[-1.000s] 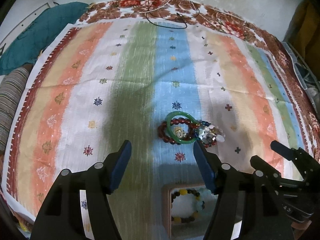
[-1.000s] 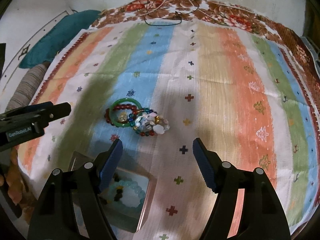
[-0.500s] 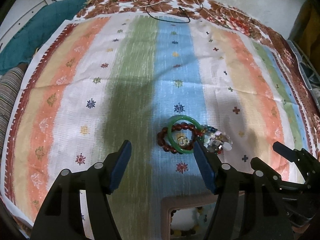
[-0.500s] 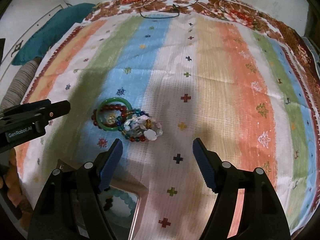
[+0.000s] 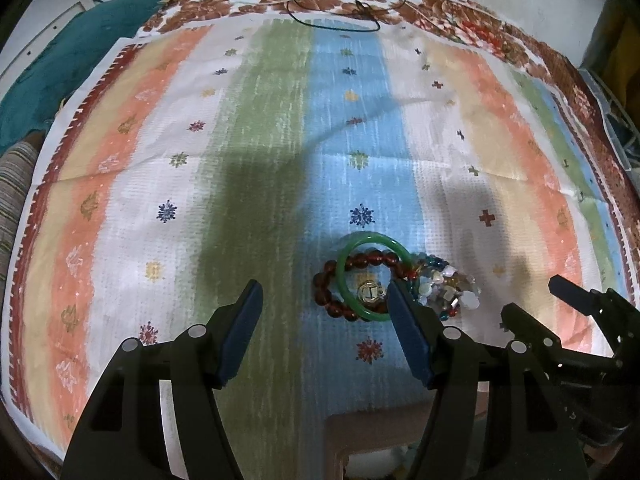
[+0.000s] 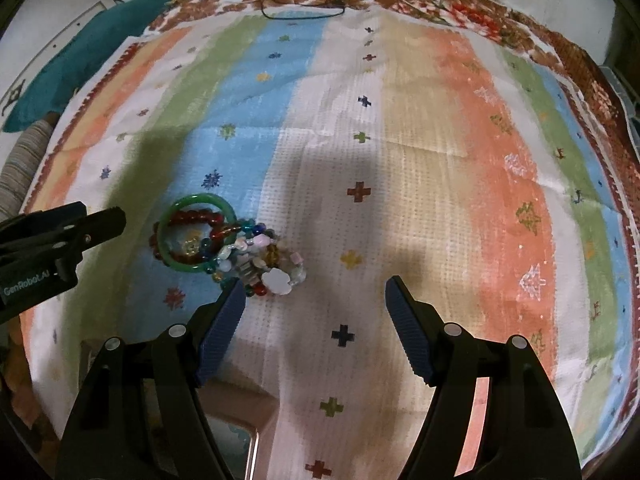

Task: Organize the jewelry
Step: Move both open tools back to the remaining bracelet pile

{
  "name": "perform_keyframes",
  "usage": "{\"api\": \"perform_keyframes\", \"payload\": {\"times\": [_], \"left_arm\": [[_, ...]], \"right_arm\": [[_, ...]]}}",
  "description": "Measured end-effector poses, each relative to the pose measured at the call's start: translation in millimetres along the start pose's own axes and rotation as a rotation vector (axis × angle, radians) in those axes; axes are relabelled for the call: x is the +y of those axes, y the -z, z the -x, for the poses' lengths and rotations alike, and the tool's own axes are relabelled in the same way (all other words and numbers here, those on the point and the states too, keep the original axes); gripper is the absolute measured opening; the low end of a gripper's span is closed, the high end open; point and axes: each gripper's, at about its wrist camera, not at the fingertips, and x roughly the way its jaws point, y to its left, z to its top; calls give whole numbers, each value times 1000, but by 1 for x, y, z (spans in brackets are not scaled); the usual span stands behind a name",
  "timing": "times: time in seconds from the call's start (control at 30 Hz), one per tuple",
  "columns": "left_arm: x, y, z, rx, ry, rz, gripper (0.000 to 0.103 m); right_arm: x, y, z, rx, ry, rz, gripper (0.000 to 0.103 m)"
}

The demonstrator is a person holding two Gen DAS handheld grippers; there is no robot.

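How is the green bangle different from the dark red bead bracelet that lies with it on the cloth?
The green bangle is one smooth solid ring; the dark red bead bracelet is many round beads. The bangle lies on top and crosses over the bracelet. The bangle keeps a round shape; the bracelet bends unevenly. Both lie flat on the striped cloth, touching.

Plenty of open striped cloth [image 6: 420, 168] all around; only the jewelry pile [image 5: 384, 280] and the tray [image 5: 372, 440] at the near edge get in the way.

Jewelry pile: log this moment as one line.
left gripper open, empty | right gripper open, empty | green bangle, red bead bracelet, mixed bead bracelet heaped on cloth, ungrasped
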Motion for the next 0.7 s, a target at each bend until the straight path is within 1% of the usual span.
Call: {"api": "perform_keyframes", "payload": {"times": [0.23, 0.6, 0.7], "left_arm": [[-1, -4, -14, 16, -17, -13, 64], [-5, -9, -33, 38, -24, -35, 64], [-7, -11, -37, 43, -25, -45, 64]], "right_arm": [[1, -6, -16, 22, 18, 6, 72], [5, -15, -37, 47, 35, 17, 72], [5, -17, -44, 59, 43, 21, 64]]}}
